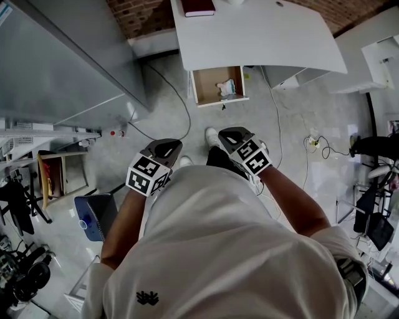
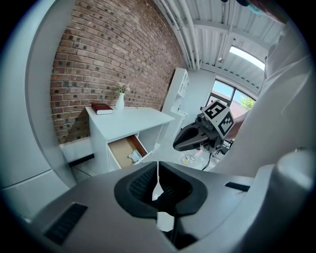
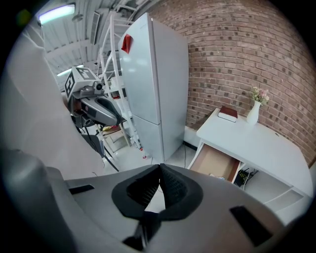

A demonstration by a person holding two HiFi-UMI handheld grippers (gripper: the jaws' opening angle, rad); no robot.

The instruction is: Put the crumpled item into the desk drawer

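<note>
The white desk (image 1: 262, 31) stands ahead of me with its wooden drawer (image 1: 206, 84) pulled open. A pale crumpled item (image 1: 225, 88) lies inside the drawer at its right side; the left gripper view shows the same crumpled item (image 2: 135, 156) in the drawer (image 2: 123, 148). Both grippers are held close to my body, well short of the desk. My left gripper (image 1: 167, 149) is shut and holds nothing, its tips (image 2: 158, 167) pressed together. My right gripper (image 1: 235, 136) is likewise shut and empty, its tips (image 3: 159, 169) meeting.
A tall grey fridge (image 1: 56, 62) stands at the left, beside the desk. A dark red book (image 1: 198, 7) and a white vase (image 3: 254, 112) sit on the desk top. Cables and a power strip (image 1: 315, 144) lie on the floor at right. A blue object (image 1: 93, 215) stands low at left.
</note>
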